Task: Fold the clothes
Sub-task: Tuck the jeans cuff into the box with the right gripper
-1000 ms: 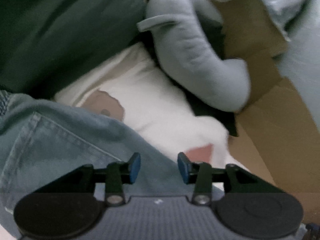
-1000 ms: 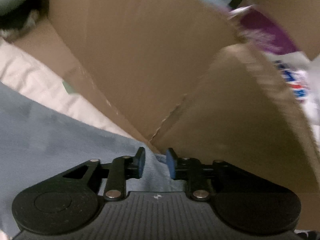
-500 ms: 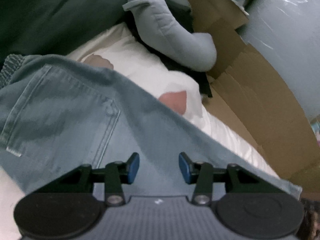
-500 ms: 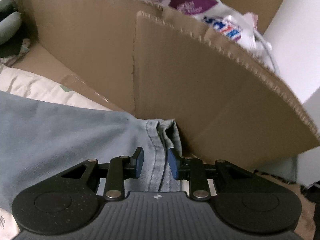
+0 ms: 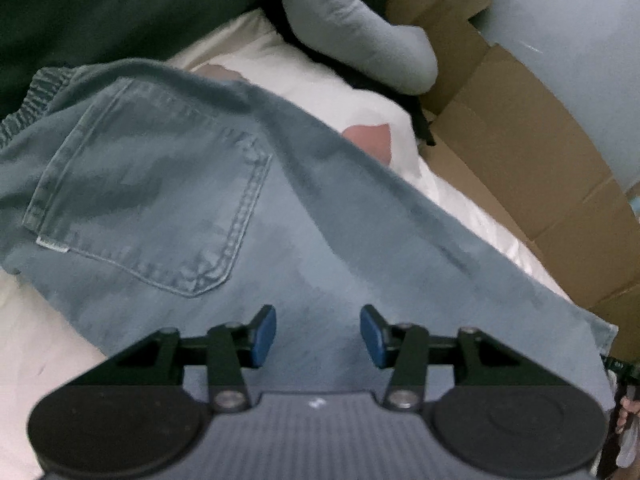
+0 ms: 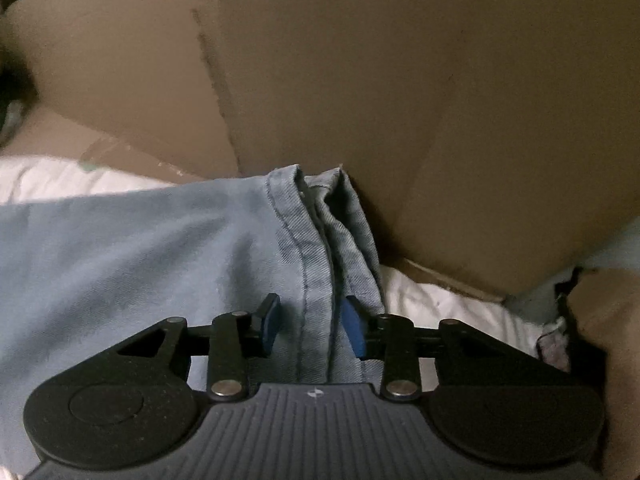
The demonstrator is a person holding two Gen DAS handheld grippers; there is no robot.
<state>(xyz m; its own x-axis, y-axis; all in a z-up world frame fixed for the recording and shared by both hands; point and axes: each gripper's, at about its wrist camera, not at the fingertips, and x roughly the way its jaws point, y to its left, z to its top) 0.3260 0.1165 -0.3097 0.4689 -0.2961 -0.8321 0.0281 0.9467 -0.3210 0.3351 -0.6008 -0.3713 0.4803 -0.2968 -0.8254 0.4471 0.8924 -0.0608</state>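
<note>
Jeans (image 5: 168, 200): spread flat on the white bed (image 5: 48, 344), ready for folding.
Left claw (image 5: 318, 334): half open, empty above denim.
Right claw (image 6: 312, 326): jaws just opening, straddling the hem (image 6: 320, 240) beside the cardboard (image 6: 400, 80).

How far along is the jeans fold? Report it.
Done: the jeans lie spread on the white bedding, back pocket up. In hand: the right gripper, its jaws just opening, straddles the hem; the left gripper hangs open over the leg. Left: every fold.
</note>
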